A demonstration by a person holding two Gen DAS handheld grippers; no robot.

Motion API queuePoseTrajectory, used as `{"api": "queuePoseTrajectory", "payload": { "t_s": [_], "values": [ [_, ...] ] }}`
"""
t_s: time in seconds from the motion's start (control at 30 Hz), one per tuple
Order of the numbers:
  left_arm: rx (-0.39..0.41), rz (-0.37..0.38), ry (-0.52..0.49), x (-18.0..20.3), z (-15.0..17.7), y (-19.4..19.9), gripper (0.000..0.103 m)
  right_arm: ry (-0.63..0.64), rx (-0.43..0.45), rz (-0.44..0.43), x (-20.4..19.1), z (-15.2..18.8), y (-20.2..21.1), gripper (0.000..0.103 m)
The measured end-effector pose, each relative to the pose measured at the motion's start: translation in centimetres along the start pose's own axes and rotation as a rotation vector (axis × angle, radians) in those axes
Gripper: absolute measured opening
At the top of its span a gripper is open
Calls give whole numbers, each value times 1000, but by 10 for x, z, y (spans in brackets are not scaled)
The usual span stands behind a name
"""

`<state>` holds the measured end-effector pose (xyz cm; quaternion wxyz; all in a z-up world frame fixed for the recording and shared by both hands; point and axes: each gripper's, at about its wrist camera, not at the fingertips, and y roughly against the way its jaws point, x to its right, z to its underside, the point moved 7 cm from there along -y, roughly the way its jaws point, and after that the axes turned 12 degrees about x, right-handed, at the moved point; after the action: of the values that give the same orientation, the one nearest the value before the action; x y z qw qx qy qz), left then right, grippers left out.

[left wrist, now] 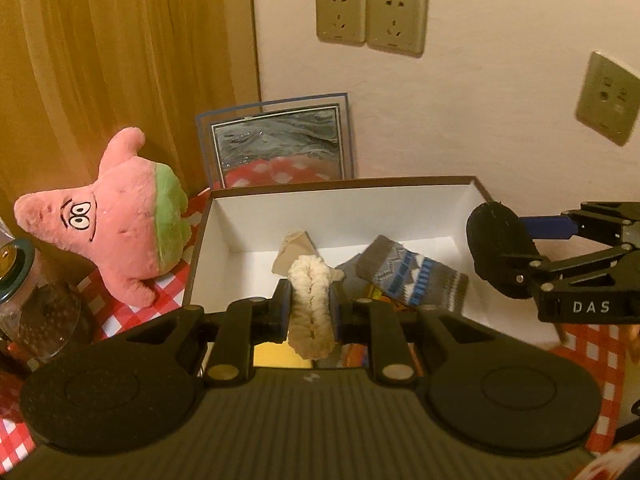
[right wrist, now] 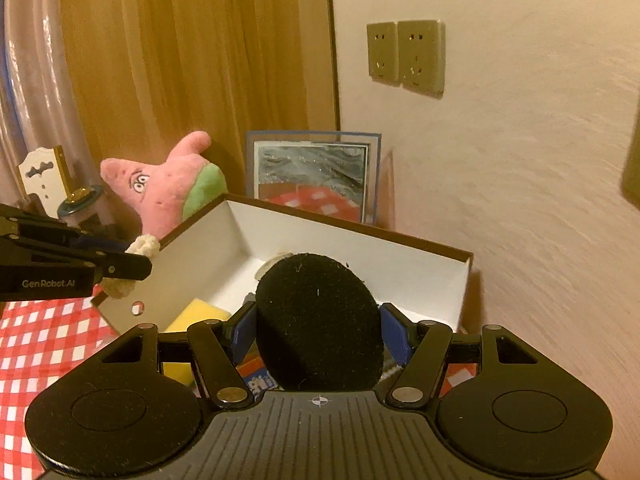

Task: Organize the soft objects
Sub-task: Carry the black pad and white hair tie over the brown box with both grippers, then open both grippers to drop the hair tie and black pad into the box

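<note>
My left gripper [left wrist: 310, 306] clamps a cream fuzzy scrunchie [left wrist: 310, 300] at the box's [left wrist: 340, 186] near rim; my right gripper [right wrist: 320, 332] pinches a black foam ball [right wrist: 318, 320] just over it. Next, I judge, release both inside, beside the patterned sock [left wrist: 412, 276].

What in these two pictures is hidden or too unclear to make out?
- Left wrist view: the near floor of the box, hidden behind the left tongs and the fluffy cream piece they grip.
- Right wrist view: much of the box's inside, blocked by the black foam ball in the right tongs.
- Left wrist view: the glass jar, cut off by the left edge.
- Right wrist view: the far wall, blurred.
</note>
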<state>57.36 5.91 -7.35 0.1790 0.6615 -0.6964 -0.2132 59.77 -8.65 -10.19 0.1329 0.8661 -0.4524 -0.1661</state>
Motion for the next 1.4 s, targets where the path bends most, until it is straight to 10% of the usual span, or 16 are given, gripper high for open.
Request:
{"api": "queuePoseTrajectory", "payload": {
  "t_s": [0.53, 0.67, 1.4],
  "values": [
    [-58, -30, 5, -28, -3, -77, 19, -10, -45, -9, 3, -3, -77, 65],
    [-45, -48, 4, -33, -5, -88, 38, -15, -50, -7, 5, -4, -89, 65],
    [-55, -37, 20, -45, -1, -90, 64, -13, -77, -26, -4, -1, -105, 65]
  ]
}}
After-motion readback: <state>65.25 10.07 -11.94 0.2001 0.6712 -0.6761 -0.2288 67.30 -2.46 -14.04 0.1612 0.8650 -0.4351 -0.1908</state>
